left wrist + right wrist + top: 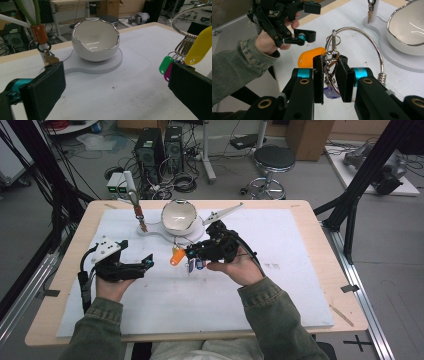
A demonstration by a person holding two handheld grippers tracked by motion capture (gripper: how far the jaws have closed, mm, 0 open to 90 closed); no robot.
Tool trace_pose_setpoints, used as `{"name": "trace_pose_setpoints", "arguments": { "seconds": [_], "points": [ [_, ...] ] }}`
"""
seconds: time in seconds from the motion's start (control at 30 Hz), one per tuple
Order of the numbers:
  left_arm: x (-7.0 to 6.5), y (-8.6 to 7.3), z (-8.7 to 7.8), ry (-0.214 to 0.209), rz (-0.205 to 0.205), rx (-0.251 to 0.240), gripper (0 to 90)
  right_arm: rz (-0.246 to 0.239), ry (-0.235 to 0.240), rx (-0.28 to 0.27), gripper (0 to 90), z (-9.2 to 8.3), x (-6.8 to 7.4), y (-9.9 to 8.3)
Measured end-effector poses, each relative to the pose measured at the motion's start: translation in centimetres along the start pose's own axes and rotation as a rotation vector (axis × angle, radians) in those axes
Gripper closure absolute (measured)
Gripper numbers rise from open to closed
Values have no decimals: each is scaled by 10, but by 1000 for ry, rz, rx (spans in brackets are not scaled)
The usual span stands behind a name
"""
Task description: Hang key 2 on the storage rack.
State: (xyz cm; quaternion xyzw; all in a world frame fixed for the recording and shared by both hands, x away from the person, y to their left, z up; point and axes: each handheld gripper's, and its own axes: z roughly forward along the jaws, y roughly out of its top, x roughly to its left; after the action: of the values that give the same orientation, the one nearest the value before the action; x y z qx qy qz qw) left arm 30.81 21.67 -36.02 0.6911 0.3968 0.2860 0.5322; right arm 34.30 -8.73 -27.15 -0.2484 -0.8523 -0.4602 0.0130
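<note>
Your right tongs (329, 77) are pinching the key ring (372, 45), a big silver wire loop: the two black pads press on the cluster of small split rings where the keys and tags hang. In the right gripper view the loop arches up and to the right of the pads, an orange tag (310, 57) sticks out on the left just behind them, and a purple tag (329, 93) hangs below between them. From the high view the bunch dangles under those tongs (192, 252), above the white mat (300, 270) on the surface, near and slightly left of the white bowl (179, 216).

Your left tongs (150, 262) are spread wide with nothing between the pads. They sit to the left of the bunch, apart from it, pointing right. In the left gripper view the loop (180, 15) and its yellow tag (200, 45), green tag (165, 64) and a pink one hang just beyond the right pad, while the bowl (96, 40) stands on its grey base (100, 66) farther off, between the pads. A stand at far left (40, 35) carries another key (51, 59).
</note>
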Motion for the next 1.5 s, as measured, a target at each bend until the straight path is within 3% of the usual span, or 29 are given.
{"name": "trace_pose_setpoints", "arguments": {
  "seconds": [0.5, 1.07, 1.27, 1.37, 1.5],
  "points": [
    [-20, 11, 0, -65, 33, -32, 18, -9, 43, -5, 774, 5, 11, 6],
    [-29, 17, 2, -139, -69, -54, 18, -5, 85, 3, 774, 17, 20, 9],
    [-31, 17, 2, -155, -74, -63, 19, 16, 143, 0, 775, 22, 21, 10],
    [-30, 17, -1, -180, -94, -84, 60, 50, 176, -6, 774, 23, 18, 10],
    [-30, 16, -3, -197, -88, -115, 179, 78, 200, -16, 775, 23, 16, 11]
  ]
}}
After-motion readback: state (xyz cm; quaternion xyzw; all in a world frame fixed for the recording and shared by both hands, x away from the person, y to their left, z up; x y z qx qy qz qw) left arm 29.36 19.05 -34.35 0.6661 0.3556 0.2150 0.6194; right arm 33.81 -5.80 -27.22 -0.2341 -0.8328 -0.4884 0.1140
